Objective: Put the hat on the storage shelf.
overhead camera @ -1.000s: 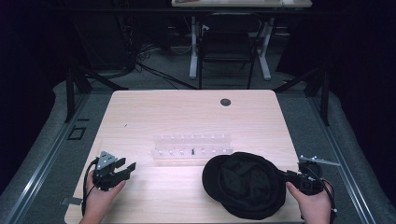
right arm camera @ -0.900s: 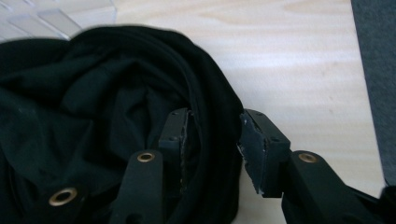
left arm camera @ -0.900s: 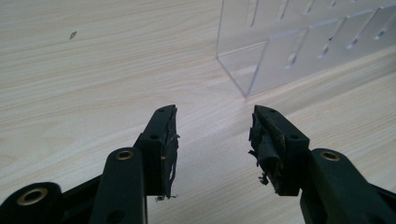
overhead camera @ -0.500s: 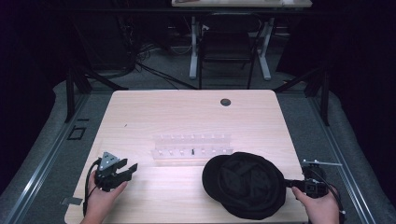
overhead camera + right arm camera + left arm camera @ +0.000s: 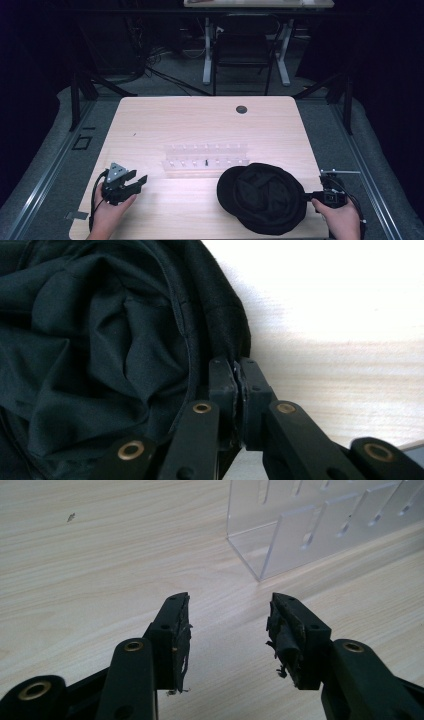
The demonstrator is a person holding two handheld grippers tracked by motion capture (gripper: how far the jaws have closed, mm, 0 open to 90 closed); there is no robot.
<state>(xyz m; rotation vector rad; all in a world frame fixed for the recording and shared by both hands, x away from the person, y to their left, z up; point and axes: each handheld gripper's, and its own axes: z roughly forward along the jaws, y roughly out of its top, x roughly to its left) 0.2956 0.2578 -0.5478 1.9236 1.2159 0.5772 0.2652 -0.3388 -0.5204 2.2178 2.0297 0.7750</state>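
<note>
Pale wood-grain table (image 5: pixel 200 125) (crumpled blk hat (image 5: pixel 264 197))

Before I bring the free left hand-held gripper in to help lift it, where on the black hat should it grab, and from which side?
Take the black hat by its thin brim on the left edge, coming in low from the left. The crown is loose, crumpled fabric; the right hand-held gripper already pinches the opposite rim, and the left hand-held gripper is open.

Your hat (image 5: pixel 100 350) ran off the right gripper view's left and bottom edges; the small dark thing (image 5: pixel 206 162) in the rack (image 5: pixel 206 156) was too tiny to identify.
</note>
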